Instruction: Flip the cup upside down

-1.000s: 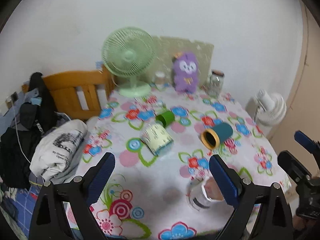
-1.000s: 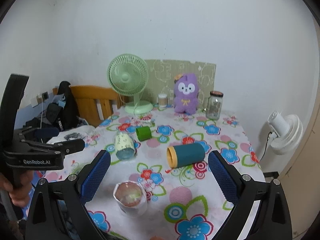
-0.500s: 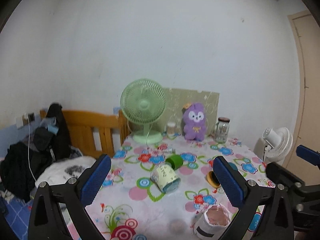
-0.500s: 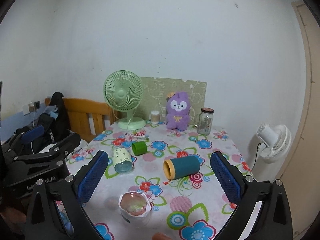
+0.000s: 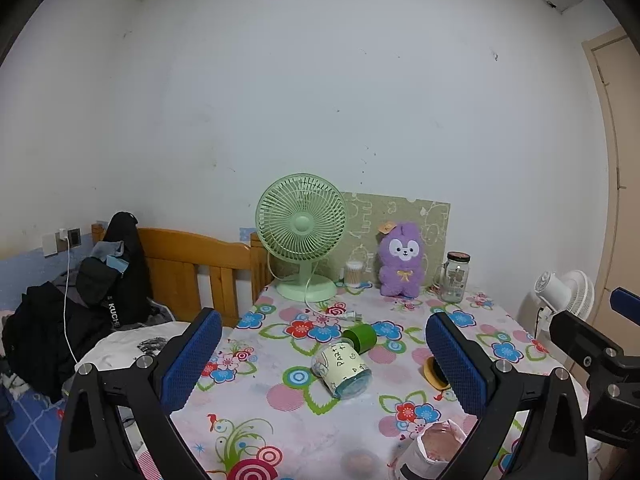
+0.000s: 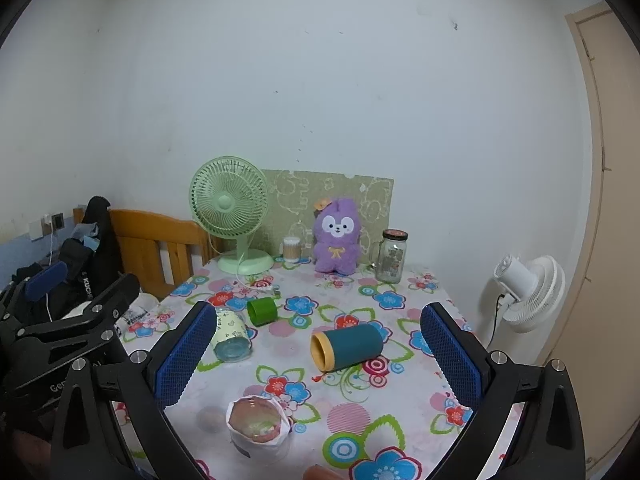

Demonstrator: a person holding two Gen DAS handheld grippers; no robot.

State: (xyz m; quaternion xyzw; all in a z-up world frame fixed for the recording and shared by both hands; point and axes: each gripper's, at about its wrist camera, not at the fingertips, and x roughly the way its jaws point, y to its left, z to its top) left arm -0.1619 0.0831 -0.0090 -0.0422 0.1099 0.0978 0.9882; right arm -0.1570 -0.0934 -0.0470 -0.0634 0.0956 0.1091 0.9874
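Note:
Several cups are on the flowered table [image 6: 352, 396]. A white faceted cup [image 6: 258, 426] stands upright, mouth up, near the front edge; it shows at the bottom of the left wrist view [image 5: 430, 454]. A teal cup with a yellow rim [image 6: 346, 347] lies on its side. A pale green printed cup [image 5: 344, 366] and a small green cup [image 5: 360, 338] also lie on their sides. My left gripper [image 5: 324, 360] and right gripper [image 6: 316, 358] are both open and empty, above the front of the table.
A green desk fan [image 6: 230, 210], a purple plush [image 6: 336, 236], a glass jar [image 6: 392, 256] and a small container [image 6: 291, 249] stand along the back wall. A wooden bed frame with clothes [image 5: 120, 280] is to the left. A white floor fan [image 6: 528, 292] is to the right.
Both cameras have tilted up and drawn back: the table now sits lower in both views and more wall shows. The cups have not moved. Both grippers stay open.

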